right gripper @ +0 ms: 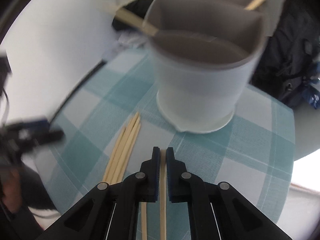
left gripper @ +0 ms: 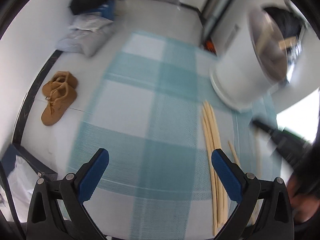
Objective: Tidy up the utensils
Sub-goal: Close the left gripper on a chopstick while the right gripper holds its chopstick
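Right now I have one chopstick (right gripper: 163, 180) pinched between the pads of my right gripper (right gripper: 163, 152), clenched on it just above the checked tablecloth (right gripper: 230, 160). Beside it lies the loose bundle of chopsticks (right gripper: 124, 150), and another single stick (right gripper: 143, 220) under the gripper. Just beyond stands the white utensil holder (right gripper: 200, 92), well in from the cloth's far edge, with a couple of sticks already leaning inside. My left gripper (left gripper: 160, 160) hangs released over the cloth, beside the bundle. So I judge the sorting barely begun: most sticks remain
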Motion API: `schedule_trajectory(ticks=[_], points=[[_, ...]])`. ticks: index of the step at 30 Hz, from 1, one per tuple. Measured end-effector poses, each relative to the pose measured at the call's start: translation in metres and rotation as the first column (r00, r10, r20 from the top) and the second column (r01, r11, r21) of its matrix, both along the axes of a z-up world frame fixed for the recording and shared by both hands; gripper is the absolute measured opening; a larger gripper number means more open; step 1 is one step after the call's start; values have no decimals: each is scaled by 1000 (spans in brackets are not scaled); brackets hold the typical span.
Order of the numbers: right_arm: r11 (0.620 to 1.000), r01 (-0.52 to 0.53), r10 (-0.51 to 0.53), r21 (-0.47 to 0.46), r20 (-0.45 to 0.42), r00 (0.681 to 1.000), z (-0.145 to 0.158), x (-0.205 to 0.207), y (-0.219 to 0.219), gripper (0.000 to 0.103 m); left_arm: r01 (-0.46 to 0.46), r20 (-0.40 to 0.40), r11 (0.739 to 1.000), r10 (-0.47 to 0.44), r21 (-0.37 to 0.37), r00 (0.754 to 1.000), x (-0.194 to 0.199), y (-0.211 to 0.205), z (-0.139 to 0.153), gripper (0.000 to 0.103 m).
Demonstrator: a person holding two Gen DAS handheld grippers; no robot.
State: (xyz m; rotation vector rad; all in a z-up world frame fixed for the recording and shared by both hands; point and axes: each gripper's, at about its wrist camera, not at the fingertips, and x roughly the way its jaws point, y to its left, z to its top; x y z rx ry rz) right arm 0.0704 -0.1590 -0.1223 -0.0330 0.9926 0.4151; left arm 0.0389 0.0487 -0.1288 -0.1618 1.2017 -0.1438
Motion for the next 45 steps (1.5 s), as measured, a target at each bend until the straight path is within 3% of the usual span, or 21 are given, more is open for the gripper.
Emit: schedule_trajectory(ticks=[3, 9, 19, 26, 30, 33, 34, 36, 38, 40, 42, 45], points=[[983, 93, -99, 156, 34, 995, 19, 2, -35, 5, 52, -24, 998, -52, 27, 998, -2, -20, -9, 100], [939, 180, -208, 291, 65, 976, 36, -6, -79, 5, 65, -54, 994, -60, 92, 997, -2, -33, -15, 100], [921, 195, -246, 337, 114, 963, 58, -26, -114, 5, 31, -44, 985, -24, 170, 999, -2, -36, -18, 100], [922, 185, -242, 339, 133, 961, 66, -37, -114, 5, 6, -45, 985, 2, 175, 999, 7, -37, -20, 100], [919, 181, -244, 350, 144, 959, 70, -39, -115, 5, 19, -58, 974, -6, 224, 998, 15, -44, -21, 100], [915, 183, -249, 360, 146, 958, 71, -40, -118, 5, 6, -64, 977, 8, 212, 998, 18, -42, -20, 91], [914, 183, -249, 362, 145, 958, 71, -41, -119, 5, 9, -60, 977, 4, 213, 998, 18, -43, -19, 84], [912, 185, -251, 365, 142, 957, 72, -42, -121, 5, 15, -53, 978, -4, 209, 999, 20, -44, -15, 66], [911, 184, -250, 370, 140, 958, 72, -43, -122, 5, 29, -50, 979, -19, 204, 999, 22, -47, -13, 32], [910, 183, -251, 373, 141, 958, 73, -44, -123, 5, 50, -49, 979, -41, 198, 998, 24, -51, -12, 13], [910, 180, -247, 374, 140, 959, 74, -45, -123, 5, 44, -45, 981, -36, 191, 998, 26, -52, -13, 4], [915, 169, -240, 367, 157, 958, 77, -47, -121, 5, 30, -43, 986, -23, 165, 999, 26, -51, -13, 2]])
